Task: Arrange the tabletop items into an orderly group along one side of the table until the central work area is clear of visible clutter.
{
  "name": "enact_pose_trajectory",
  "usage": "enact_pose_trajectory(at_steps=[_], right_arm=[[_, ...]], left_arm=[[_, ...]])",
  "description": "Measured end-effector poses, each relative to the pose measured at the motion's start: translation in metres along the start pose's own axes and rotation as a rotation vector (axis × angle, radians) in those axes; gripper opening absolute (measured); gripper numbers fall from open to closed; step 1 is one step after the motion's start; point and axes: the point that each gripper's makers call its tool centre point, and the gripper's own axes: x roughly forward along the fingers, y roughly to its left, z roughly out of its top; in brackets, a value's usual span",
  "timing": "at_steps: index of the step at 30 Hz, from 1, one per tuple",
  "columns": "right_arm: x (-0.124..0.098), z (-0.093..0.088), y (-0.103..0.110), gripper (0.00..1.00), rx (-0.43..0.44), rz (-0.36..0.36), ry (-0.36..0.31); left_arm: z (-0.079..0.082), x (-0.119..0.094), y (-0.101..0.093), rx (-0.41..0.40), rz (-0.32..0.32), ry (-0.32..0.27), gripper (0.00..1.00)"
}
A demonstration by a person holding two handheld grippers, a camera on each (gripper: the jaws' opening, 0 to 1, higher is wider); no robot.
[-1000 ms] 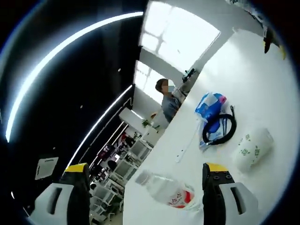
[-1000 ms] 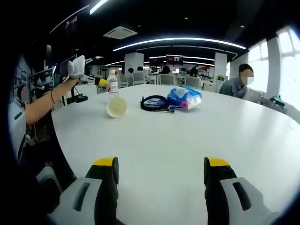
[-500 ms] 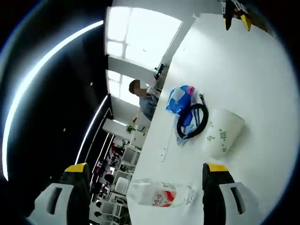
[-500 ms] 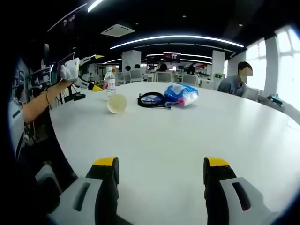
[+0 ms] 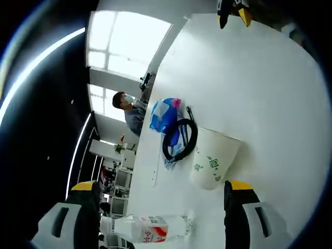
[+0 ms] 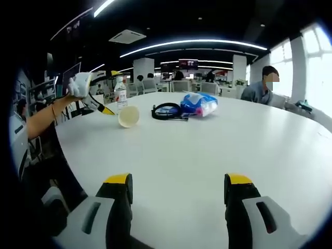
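On the white round table (image 6: pixel 207 150) a clear water bottle (image 6: pixel 121 93) with a red label stands near the far left edge. A white paper cup (image 6: pixel 128 116) lies on its side beside it. Further right are a black coiled cable (image 6: pixel 166 111) and a blue packet (image 6: pixel 199 104). My left gripper (image 6: pixel 108 92), held by a gloved hand, hovers open just left of the cup and bottle. In the rolled left gripper view the bottle (image 5: pixel 148 228), cup (image 5: pixel 212 163), cable (image 5: pixel 179 140) and packet (image 5: pixel 163 114) lie ahead of my open left gripper (image 5: pixel 162 187). My right gripper (image 6: pixel 178 181) is open over bare table.
A person (image 6: pixel 264 85) sits at the far right side of the table (image 5: pixel 259 93). The right gripper's yellow tips (image 5: pixel 233 10) show at the top of the left gripper view. Office desks and chairs stand behind the table.
The left gripper has dropped lower and closer to the cup and bottle, and its view has rolled. The items on the table have not moved. The right gripper stays put.
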Motion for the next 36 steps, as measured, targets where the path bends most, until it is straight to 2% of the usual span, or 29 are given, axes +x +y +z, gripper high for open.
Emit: enact_pose_trajectory(at_steps=[7,11,13,24,28,32,34,36], right_arm=[[-0.003,-0.004,-0.004,0.70,0.008,-0.010,0.003],[-0.006,-0.005,-0.007,0.70,0.014,-0.018,0.000],[-0.006,-0.006,-0.008,0.70,0.018,-0.021,0.001],[-0.008,-0.009,-0.010,0.69,0.026,-0.027,0.002],[-0.010,-0.009,-0.013,0.69,0.029,-0.036,0.000],[-0.011,-0.011,-0.015,0.68,0.036,-0.043,0.001],[-0.011,-0.011,-0.015,0.68,0.038,-0.044,0.003],[-0.011,-0.012,-0.015,0.68,0.040,-0.044,0.006]], left_arm=[[0.010,0.010,-0.014,0.005,-0.075,-0.007,1.00],[0.018,0.013,-0.021,0.012,-0.098,-0.014,1.00],[0.022,0.014,-0.021,0.046,-0.092,-0.025,1.00],[0.024,0.029,-0.031,0.115,-0.167,0.004,1.00],[0.032,0.032,-0.042,0.106,-0.251,-0.032,1.00],[0.029,0.035,-0.041,0.182,-0.253,0.000,1.00],[0.030,0.035,-0.043,0.187,-0.261,-0.005,1.00],[0.031,0.038,-0.051,0.214,-0.311,-0.010,0.98]])
